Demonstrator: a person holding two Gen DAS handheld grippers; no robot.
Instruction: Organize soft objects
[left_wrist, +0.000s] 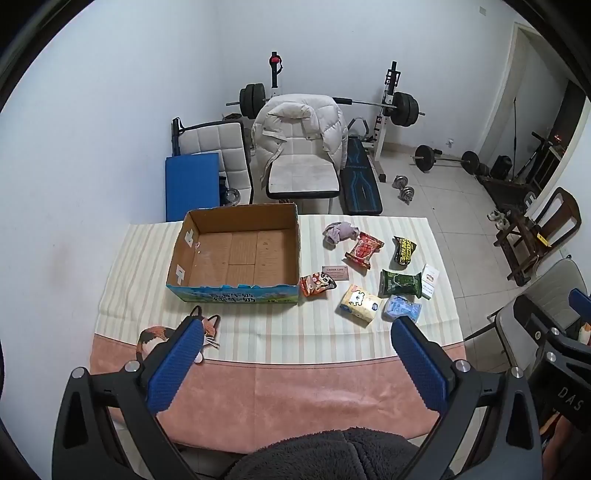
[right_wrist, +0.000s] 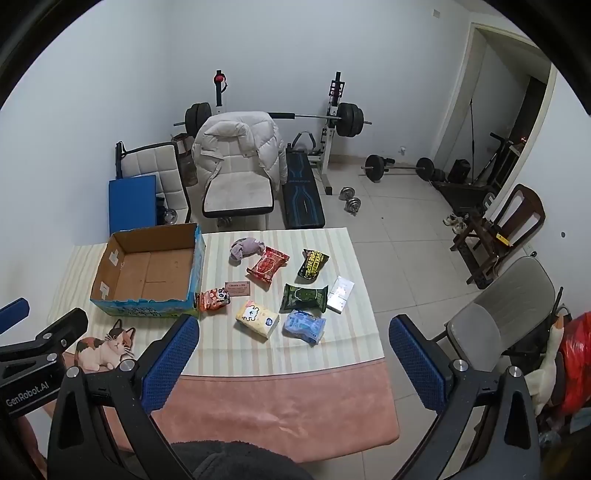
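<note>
Tabletop (right_wrist: 288, 398) packets (yellow one (right_wrist: 257, 318) nearest) lie beyond right tool (right_wrist: 293, 338).

On the tabletop (left_wrist: 258, 369), the box (left_wrist: 236, 258) sits left and the soft packets (left_wrist: 400, 282) are scattered right of it, one packet (left_wrist: 317, 283) touching the box's near right corner. The cloth bundle (left_wrist: 340, 234) lies farthest back. A chair (left_wrist: 303, 177) stands behind the tabletop.
</note>
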